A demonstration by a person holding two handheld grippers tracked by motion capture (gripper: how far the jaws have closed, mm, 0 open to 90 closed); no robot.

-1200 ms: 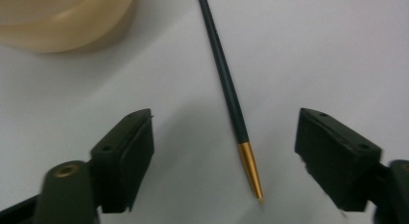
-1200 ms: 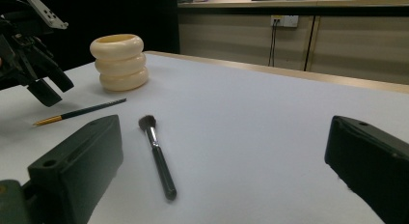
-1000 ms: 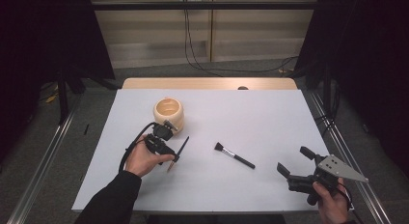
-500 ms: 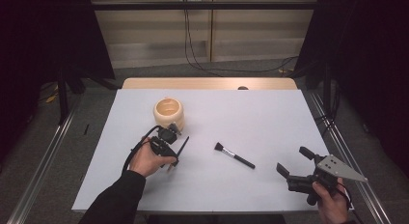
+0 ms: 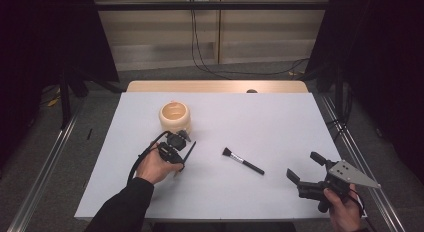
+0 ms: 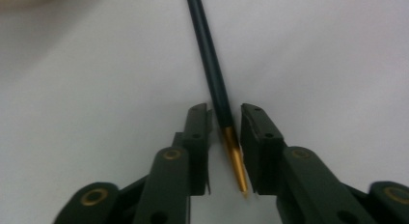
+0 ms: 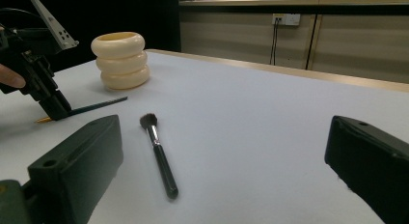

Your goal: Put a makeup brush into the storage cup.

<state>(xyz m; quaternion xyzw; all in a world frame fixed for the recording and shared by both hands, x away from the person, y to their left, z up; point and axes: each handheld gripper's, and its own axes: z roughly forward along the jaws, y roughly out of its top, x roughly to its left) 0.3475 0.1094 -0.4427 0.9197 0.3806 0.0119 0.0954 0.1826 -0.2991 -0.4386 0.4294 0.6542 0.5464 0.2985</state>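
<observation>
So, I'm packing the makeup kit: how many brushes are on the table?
2. A thin brush with a dark handle and gold tip lies between the left gripper's jaws, near the cream holder. A fluffy brush lies mid-table, untouched.

Glossy dark brush handle (image 6: 212, 74) with gold metal ferrule (image 6: 235, 159).

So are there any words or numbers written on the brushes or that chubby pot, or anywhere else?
None can be read.
The cream ringed pot: plain, no writing.
The makeup brush: black handle, no print to be seen.
The thin dark brush between the left gripper's jaws: no letters visible on its handle or gold tip.
The wall socket far behind: too small to tell any marks.
</observation>
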